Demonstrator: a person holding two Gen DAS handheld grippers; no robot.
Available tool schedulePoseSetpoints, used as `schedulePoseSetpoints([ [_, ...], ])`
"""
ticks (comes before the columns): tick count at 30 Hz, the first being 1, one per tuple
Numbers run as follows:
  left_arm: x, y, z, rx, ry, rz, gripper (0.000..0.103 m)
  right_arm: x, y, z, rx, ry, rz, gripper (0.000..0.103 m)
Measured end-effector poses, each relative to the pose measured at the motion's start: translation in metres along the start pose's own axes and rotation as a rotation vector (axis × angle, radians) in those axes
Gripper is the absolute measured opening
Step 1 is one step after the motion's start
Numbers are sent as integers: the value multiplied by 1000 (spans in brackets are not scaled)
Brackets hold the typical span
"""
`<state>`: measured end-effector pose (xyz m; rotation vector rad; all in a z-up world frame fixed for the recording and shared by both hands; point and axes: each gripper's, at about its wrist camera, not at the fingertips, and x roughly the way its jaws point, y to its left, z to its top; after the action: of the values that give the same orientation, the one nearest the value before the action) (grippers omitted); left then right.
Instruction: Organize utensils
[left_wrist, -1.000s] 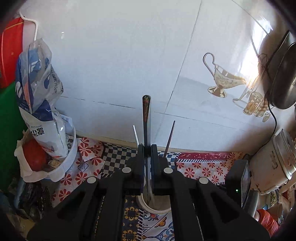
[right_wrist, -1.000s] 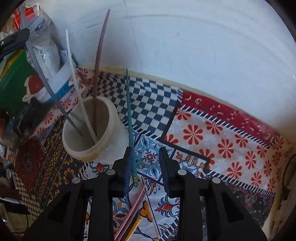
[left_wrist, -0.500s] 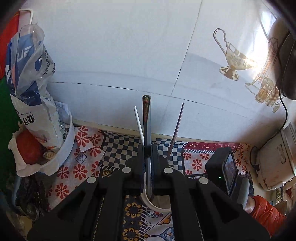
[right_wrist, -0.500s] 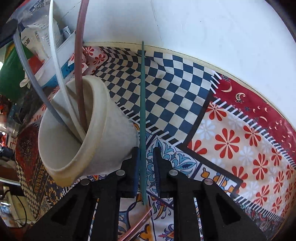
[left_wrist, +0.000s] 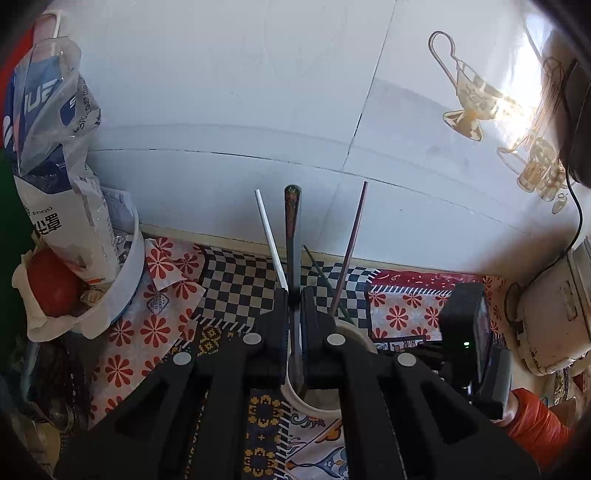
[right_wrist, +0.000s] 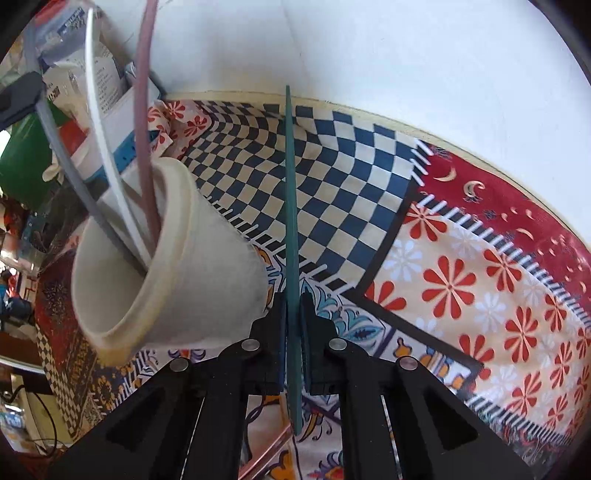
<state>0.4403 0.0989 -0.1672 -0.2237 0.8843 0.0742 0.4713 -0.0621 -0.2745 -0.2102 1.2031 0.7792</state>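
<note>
My left gripper (left_wrist: 294, 306) is shut on a dark utensil with a decorated handle (left_wrist: 293, 221). The handle stands upright and its lower end reaches into the cream cup (left_wrist: 360, 330). A white chopstick (left_wrist: 269, 236) and a maroon chopstick (left_wrist: 352, 243) lean in the same cup. In the right wrist view the cup (right_wrist: 207, 280) stands just left of my right gripper (right_wrist: 294, 306). That gripper's jaws are closing, and its pads press on a green chopstick (right_wrist: 290, 184) that points up toward the wall. More chopsticks (right_wrist: 266, 454) lie on the cloth below it.
A patterned cloth (right_wrist: 461, 258) covers the table up to the white tiled wall. At the left a white bowl (left_wrist: 125, 295) holds a plastic bag (left_wrist: 55, 147) and a red round thing. A cream cooker (left_wrist: 550, 314) stands at the right, near an orange sleeve (left_wrist: 535, 424).
My right gripper closed onto the green chopstick and sank closer to the cup and cloth. My left gripper dropped a little with its utensil in the cup.
</note>
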Motion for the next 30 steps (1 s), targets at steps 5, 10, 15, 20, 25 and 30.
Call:
schedulePoseSetpoints([
  [5, 0, -3, -2, 16, 23, 7, 4, -39, -7, -13, 56, -75, -17, 6],
  [10, -8, -4, -3, 7, 36, -6, 10, -80, -7, -24, 84, -148, -18, 6],
  [15, -23, -6, -8, 24, 23, -5, 22, -107, -1, -35, 127, -198, -16, 6],
  [20, -43, -4, -17, 31, 7, 4, 36, -128, 16, -41, 136, -260, -3, 6],
  [25, -60, 6, -31, 20, -4, 30, 37, -141, 38, -43, 93, -295, -3, 6],
  [30, -76, 25, -47, -8, -9, 66, 37, -143, 56, -49, 72, -268, 34, 6],
])
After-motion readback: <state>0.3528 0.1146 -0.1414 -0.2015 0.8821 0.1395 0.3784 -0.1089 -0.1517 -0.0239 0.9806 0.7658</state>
